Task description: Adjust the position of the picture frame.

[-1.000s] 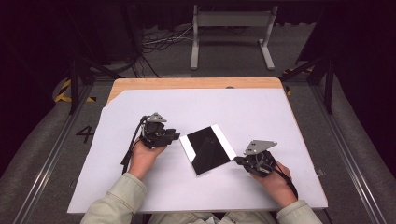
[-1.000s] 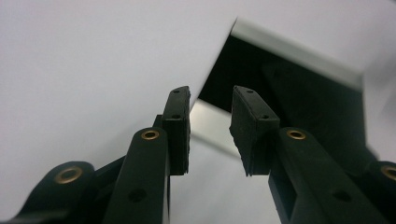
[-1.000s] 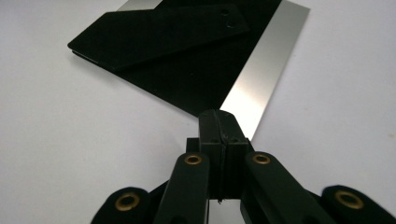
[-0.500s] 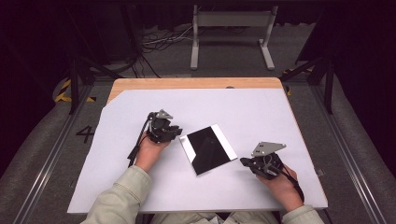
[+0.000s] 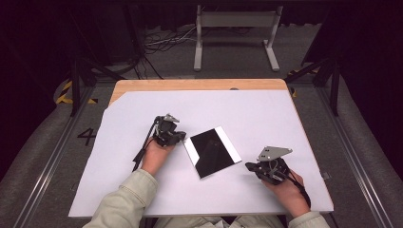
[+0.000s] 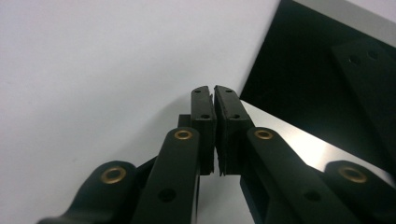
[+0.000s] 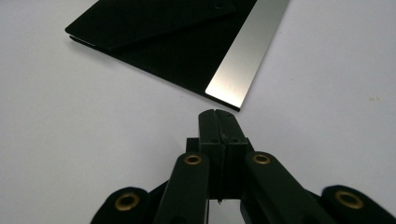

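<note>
On the white table sheet (image 5: pixel 266 114), the left gripper (image 5: pixel 182 137) has moved to the near-left edge of the flat black panel with silver side strips (image 5: pixel 211 152), its jaws just closed with nothing between them, probably ready to nudge it. Right gripper (image 5: pixel 250 167), jaws together, waits beside the panel's opposite corner.

- The left gripper (image 5: pixel 182 137) is black, with a small grey three-cornered plate on top and a black cable trailing back from it beside the hand.
- The right gripper (image 5: pixel 249 166) is black too, topped by a larger grey three-cornered plate; a black cable loops over the wrist.
- In both gripper views, each black jaw arm carries brass-ringed pivots, and the flat pads (image 6: pixel 203 105) show small screw holes.
- Both sleeves (image 5: pixel 124 199) are pale grey-green.
</note>
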